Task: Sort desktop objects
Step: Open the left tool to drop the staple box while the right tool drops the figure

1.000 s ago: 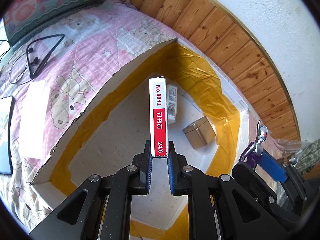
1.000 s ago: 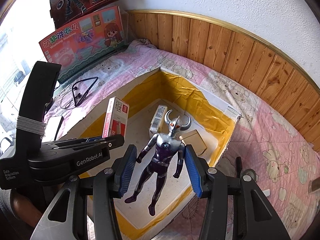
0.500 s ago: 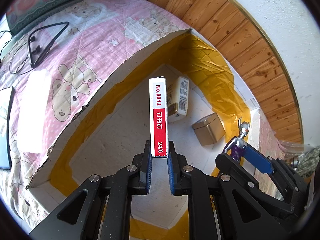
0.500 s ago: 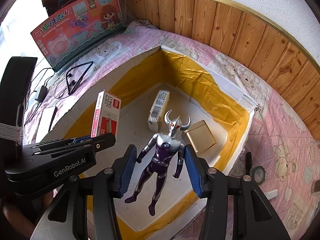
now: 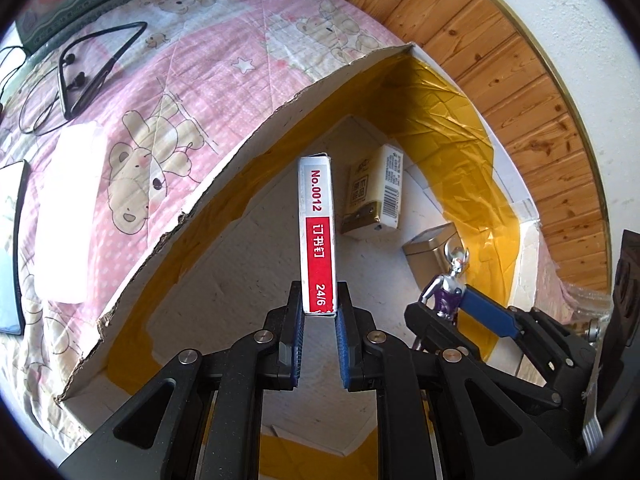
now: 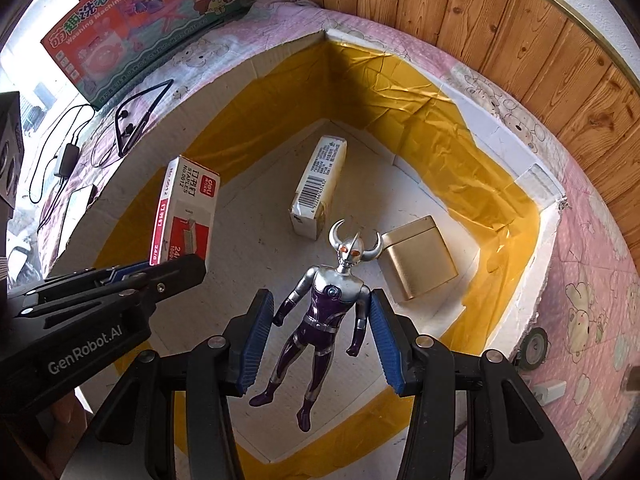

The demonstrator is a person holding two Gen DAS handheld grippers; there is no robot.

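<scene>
My left gripper [image 5: 318, 312] is shut on a red and white staples box [image 5: 316, 232], held upright over the open cardboard box [image 5: 224, 168]. The staples box also shows in the right wrist view [image 6: 184, 212], with the left gripper [image 6: 120, 276] below it. My right gripper [image 6: 320, 320] is shut on a silver and purple horned toy figure [image 6: 332, 300] by its arms, above the box floor. The figure [image 5: 450, 280] also shows in the left wrist view. A cream carton [image 6: 320, 184] and a gold tin [image 6: 420, 256] lie inside the box.
The cardboard box has yellow-taped walls [image 6: 440, 136] and sits on a pink bear-print quilt [image 5: 160, 80]. A neckband earphone [image 5: 92, 64], a white block [image 5: 68, 216] and a dark tablet [image 5: 10, 248] lie on the quilt. A toy washing-machine box [image 6: 132, 20] and wood panelling [image 6: 540, 40] stand behind.
Both grippers have moved forward and lower over the cardboard box, each still holding its object. The box interior appears larger and closer.
</scene>
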